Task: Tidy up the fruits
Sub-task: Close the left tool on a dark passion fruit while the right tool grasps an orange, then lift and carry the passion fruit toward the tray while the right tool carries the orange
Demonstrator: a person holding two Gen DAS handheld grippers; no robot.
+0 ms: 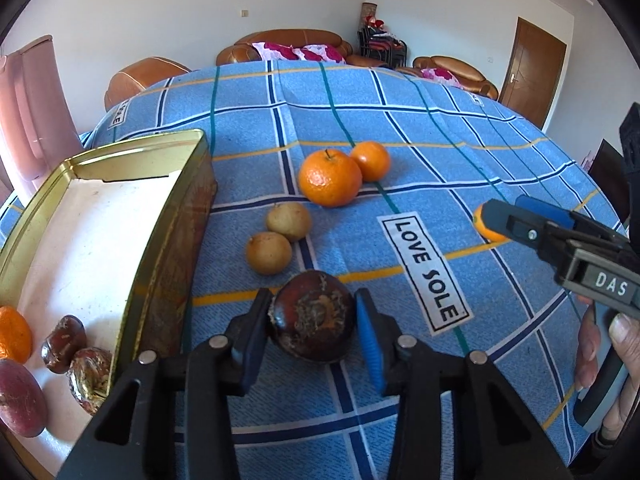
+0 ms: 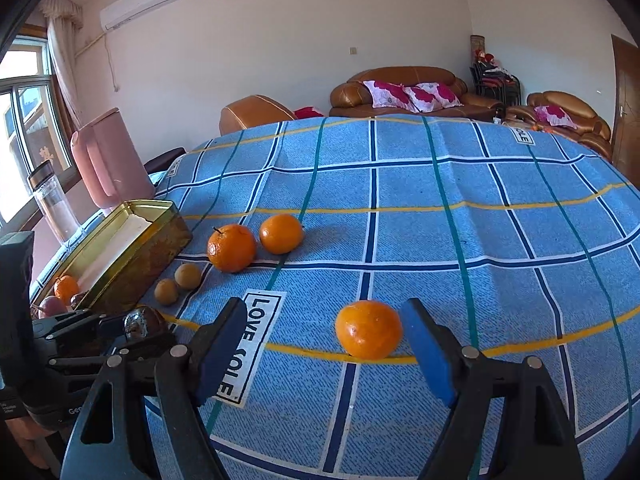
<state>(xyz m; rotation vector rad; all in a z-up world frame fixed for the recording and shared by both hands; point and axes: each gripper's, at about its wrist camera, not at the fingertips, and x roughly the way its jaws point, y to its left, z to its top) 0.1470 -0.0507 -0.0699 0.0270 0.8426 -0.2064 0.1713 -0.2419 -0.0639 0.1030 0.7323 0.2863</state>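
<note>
Gold rectangular tin, at 9 o'clock, cut off by the frame edge. Left gripper: pads pinching dark brown round fruit. Right gripper: spread, straddling small orange mandarin, half hidden in left view.

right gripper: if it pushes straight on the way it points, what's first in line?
Most likely the lone orange, lying between the open right gripper fingers, nearer the right one, neither pad touching. Past it, only checked cloth, though depth is hard to judge.

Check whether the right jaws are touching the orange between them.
Apart. In the right wrist view the orange sits on the cloth between the right gripper's jaws with blue cloth showing on both sides of it, widest on the left.
</note>
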